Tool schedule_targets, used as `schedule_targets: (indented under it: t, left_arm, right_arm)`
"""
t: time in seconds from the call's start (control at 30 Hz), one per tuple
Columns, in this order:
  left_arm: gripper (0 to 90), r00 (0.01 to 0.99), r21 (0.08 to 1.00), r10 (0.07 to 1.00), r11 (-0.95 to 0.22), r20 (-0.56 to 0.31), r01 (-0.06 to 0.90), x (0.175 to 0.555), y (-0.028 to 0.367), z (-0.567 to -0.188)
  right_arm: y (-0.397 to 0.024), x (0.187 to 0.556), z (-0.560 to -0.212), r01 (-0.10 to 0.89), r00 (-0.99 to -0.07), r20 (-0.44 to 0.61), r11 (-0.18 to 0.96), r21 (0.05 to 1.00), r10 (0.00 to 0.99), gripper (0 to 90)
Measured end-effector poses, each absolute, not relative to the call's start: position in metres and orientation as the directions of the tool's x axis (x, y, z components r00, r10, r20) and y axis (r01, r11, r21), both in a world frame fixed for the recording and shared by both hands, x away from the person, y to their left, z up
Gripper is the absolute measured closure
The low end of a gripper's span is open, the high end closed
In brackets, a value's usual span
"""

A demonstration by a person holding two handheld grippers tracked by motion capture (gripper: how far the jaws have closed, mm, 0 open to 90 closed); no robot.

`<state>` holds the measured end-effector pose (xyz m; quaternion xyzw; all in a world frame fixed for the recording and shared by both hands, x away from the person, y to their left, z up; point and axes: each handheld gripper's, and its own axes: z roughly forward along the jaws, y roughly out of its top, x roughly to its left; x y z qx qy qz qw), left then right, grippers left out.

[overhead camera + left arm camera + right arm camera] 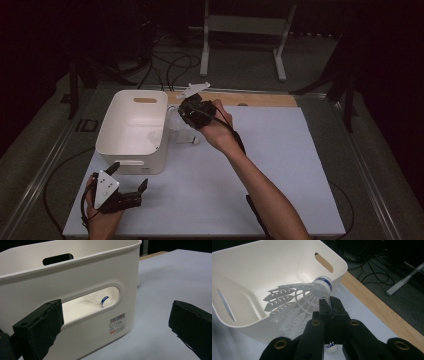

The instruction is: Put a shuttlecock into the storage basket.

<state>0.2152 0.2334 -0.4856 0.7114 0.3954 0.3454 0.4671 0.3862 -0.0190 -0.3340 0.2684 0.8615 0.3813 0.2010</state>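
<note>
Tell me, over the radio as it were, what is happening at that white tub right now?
Right gripper shut on shuttlecock, by the white tub rim. Left gripper open, idle beside tub. Second shuttlecock on the mat. Nothing blocking.

The bin (75,290) stands close ahead on the white table (175,277) — a shuttlecock (100,299) shows through its handle slot; the left gripper (115,325) gapes empty.
</note>
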Motion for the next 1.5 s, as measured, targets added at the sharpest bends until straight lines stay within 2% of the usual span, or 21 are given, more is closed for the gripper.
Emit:
schedule_targets:
  t: [1.5]
  left_arm:
    - [0.2,0.450,0.939,0.885,-0.250,0.121,0.238,0.215,0.234,-0.485]
  right_arm:
    - [0.019,0.394,-0.322,0.281,-0.802,-0.120,0.547,0.789,0.585,89.3]
